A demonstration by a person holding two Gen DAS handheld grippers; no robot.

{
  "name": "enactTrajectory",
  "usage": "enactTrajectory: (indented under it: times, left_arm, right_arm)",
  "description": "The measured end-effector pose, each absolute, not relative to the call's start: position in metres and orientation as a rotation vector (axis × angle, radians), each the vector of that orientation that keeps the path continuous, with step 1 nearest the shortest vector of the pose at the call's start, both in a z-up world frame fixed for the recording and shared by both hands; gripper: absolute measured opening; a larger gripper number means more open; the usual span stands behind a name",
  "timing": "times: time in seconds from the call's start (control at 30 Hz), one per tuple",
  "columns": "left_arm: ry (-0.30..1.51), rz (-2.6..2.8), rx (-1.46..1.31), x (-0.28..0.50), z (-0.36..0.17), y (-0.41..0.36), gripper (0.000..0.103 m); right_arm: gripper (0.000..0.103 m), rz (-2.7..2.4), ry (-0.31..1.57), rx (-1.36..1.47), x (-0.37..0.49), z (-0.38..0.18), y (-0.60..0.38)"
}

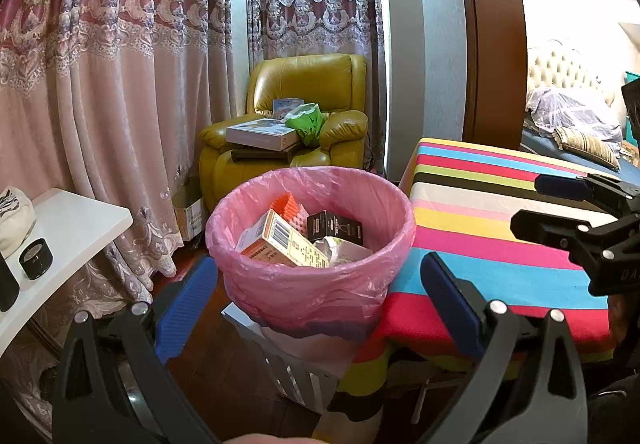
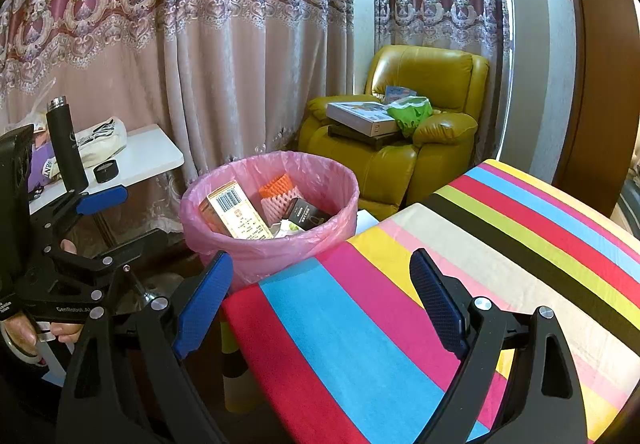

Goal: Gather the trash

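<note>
A bin lined with a pink bag (image 1: 280,292) stands beside the striped table, also in the right wrist view (image 2: 264,256). Inside lie a cream and orange carton (image 1: 280,244), an orange foam net (image 1: 286,204), a black box (image 1: 334,226) and crumpled white paper. My left gripper (image 1: 318,308) hangs open just in front of the bin, with nothing between its blue pads. Over the striped tablecloth (image 2: 440,264) my right gripper (image 2: 320,296) is open and empty too. It shows at the right of the left wrist view (image 1: 536,206).
A yellow armchair (image 1: 304,124) with flat boxes and a green bag stands behind the bin, by the curtains. On the left, a white side table (image 1: 72,228) carries a black bottle (image 2: 66,148), a pouch and a small black tin. A white crate (image 1: 296,368) sits under the bin.
</note>
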State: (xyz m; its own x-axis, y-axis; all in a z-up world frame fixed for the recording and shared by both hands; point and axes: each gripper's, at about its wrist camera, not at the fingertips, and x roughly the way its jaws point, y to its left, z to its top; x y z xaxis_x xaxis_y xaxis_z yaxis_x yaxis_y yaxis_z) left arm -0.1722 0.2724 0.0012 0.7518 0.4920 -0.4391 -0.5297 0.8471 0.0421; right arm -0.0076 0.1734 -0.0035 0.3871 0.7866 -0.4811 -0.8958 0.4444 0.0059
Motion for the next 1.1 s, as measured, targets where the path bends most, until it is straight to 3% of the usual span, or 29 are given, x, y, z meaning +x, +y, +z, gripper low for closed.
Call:
enactTrajectory:
  times: [1.1]
  left_arm:
    - [0.458,0.551,-0.086,-0.173,-0.0028,0.2746,0.098]
  right_arm:
    - [0.085,1.079,0.443,-0.271,-0.0099,-0.0047,0.1788]
